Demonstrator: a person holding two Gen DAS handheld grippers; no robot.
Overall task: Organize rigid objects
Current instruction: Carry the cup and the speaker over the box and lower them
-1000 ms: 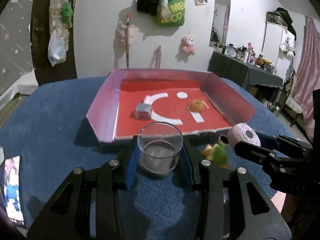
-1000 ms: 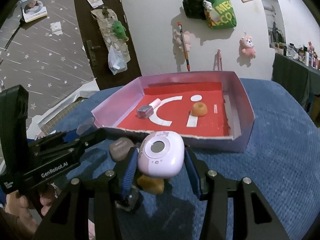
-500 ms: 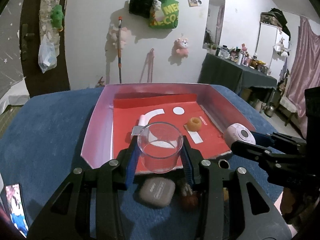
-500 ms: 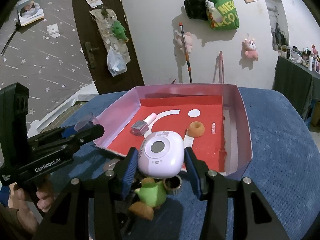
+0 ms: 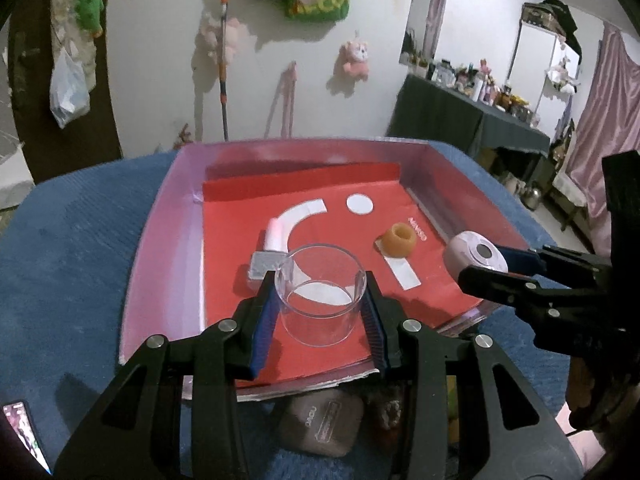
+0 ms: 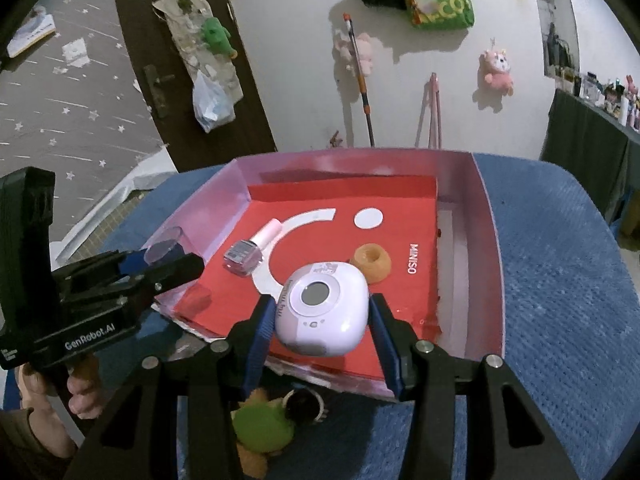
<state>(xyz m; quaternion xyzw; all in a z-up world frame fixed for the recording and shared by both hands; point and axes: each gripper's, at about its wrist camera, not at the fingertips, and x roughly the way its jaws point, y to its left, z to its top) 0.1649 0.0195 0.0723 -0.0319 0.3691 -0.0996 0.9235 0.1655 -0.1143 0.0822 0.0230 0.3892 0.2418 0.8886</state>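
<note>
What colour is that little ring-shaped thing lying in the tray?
The ring-shaped thing is orange, against the tray with its red floor; the right wrist view shows it best.

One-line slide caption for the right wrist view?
Right gripper carries a lilac gadget over the red-lined tray.

A clear glass cup [image 5: 322,294] stands upright, clamped between the left gripper [image 5: 320,312] pads over the red tray [image 5: 160,240]. A rounded lilac-white gadget [image 6: 322,309] sits gripped in the right gripper [image 6: 320,320]. Ahead lie a nail polish bottle [image 6: 250,249] and an orange ring [image 6: 371,261].
</note>
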